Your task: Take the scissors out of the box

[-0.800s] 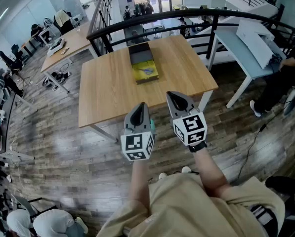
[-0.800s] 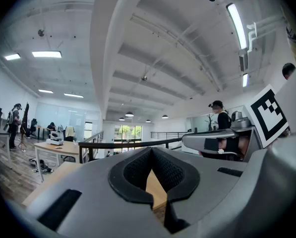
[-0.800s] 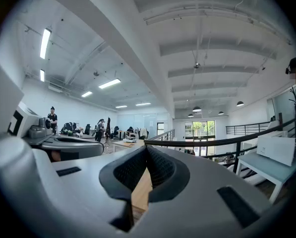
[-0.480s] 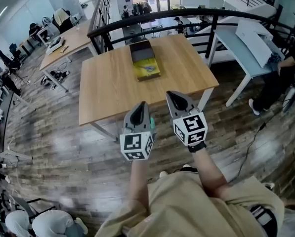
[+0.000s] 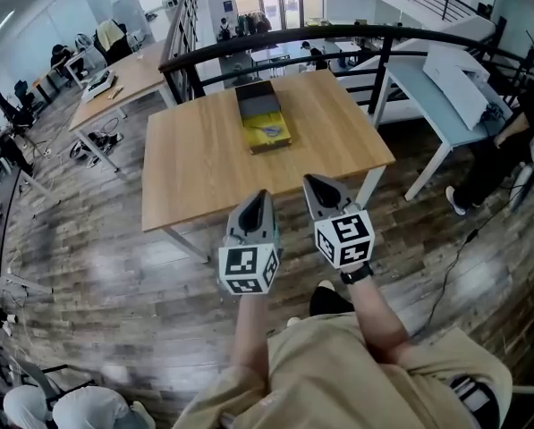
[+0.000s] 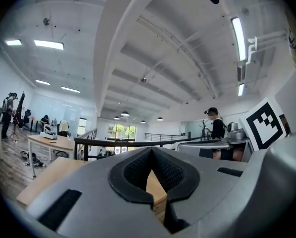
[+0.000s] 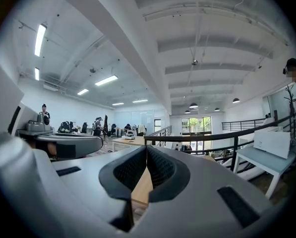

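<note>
Head view: scissors (image 5: 268, 130) lie in box (image 5: 285, 139) on surface (image 5: 199, 172), likely light, stiff, slick, best pinched at the handles; left gripper (image 5: 258, 197) and right gripper (image 5: 312, 181) fingers closed, empty.

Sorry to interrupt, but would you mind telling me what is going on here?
A person stands facing a wooden table with a two-jaw gripper in each hand. The left gripper and the right gripper are both shut, empty and held level, short of the table's near edge. Farther back on the table lies an open box with the scissors inside on yellow lining, not yet taken out.
</note>
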Motion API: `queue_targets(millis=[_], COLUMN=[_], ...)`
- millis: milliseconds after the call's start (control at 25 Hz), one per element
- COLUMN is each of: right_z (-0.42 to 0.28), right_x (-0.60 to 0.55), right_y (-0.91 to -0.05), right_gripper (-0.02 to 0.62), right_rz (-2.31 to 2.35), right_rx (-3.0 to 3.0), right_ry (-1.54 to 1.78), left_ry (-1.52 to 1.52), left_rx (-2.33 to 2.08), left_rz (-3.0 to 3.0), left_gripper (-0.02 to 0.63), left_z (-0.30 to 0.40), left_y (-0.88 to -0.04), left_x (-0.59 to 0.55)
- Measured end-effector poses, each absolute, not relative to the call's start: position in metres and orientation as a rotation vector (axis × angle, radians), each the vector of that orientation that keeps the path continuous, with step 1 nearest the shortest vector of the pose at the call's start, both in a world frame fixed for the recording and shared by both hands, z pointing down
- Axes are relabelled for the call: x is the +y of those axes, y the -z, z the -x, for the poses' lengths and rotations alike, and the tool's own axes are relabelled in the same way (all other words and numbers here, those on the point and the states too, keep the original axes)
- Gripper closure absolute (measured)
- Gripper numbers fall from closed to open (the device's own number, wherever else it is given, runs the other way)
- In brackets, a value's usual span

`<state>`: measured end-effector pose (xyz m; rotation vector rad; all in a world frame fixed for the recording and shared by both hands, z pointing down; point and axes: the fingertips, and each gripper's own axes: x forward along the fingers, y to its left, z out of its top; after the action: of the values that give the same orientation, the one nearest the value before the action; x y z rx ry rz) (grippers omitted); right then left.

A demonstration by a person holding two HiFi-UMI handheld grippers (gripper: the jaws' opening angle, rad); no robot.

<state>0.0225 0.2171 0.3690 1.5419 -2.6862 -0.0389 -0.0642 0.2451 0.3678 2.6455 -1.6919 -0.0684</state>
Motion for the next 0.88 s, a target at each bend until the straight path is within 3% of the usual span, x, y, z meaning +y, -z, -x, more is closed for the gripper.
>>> queue_targets(millis=[880], right_z=[-0.009], right_x=[-0.015], right_y=[-0.372], right_gripper=[0.58], right_rz=[-1.33], right_rx=[-2.778], right_ry=[-0.012], left_ry=[0.028], left_rx=[-1.848], left_rz=[-2.554], left_gripper=[0.597], left_z=[0.063], left_y=[-0.365], left_x=[0.021])
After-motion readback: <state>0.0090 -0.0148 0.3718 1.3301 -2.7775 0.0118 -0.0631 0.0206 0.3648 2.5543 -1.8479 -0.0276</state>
